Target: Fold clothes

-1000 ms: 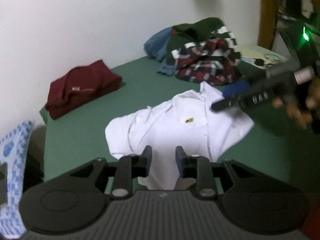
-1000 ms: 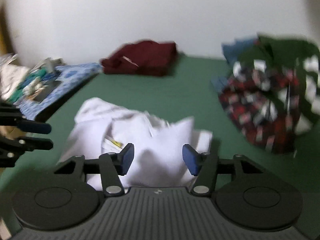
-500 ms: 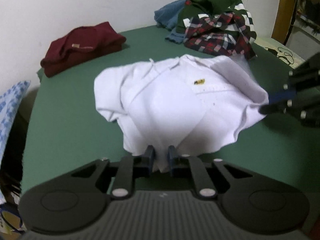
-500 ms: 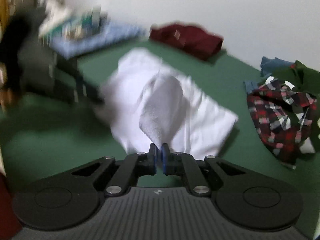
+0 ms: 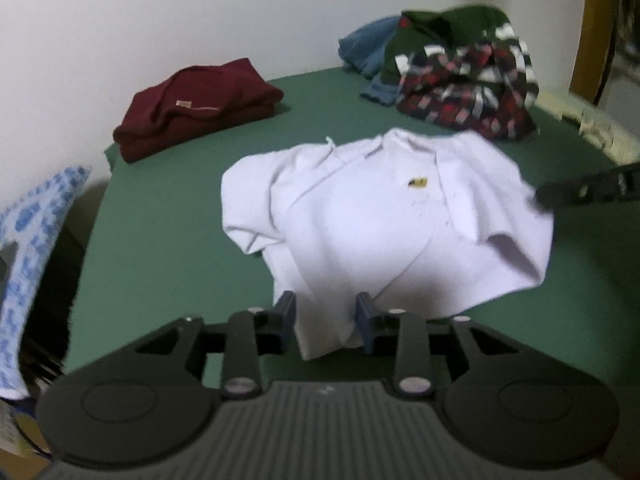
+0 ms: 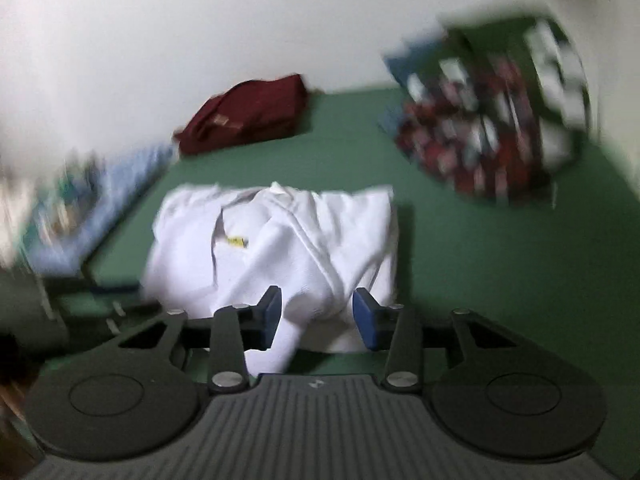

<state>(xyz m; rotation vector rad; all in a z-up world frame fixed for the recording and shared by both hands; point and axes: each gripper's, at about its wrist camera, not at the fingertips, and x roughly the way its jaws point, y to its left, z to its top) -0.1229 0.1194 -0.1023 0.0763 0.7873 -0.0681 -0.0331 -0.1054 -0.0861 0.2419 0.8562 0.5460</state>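
A white polo shirt (image 5: 380, 232) with a small yellow chest logo lies bunched and partly folded on the green table (image 5: 160, 240). My left gripper (image 5: 325, 316) is open at the shirt's near edge, and a loose fold of the fabric lies between its blue pads. At the right of the left wrist view, the right gripper (image 5: 588, 192) shows as a dark bar at the shirt's right edge. In the blurred right wrist view, the right gripper (image 6: 316, 312) is open, with a hanging fold of the shirt (image 6: 280, 248) between its fingers.
A folded maroon garment (image 5: 196, 108) lies at the back left by the white wall. A heap of plaid, green and blue clothes (image 5: 460, 76) sits at the back right. A blue patterned cloth (image 5: 36, 240) hangs past the table's left edge.
Half a second ago both grippers were shut on the white shirt. Both have opened and let the fabric go, and the shirt has settled on the table.
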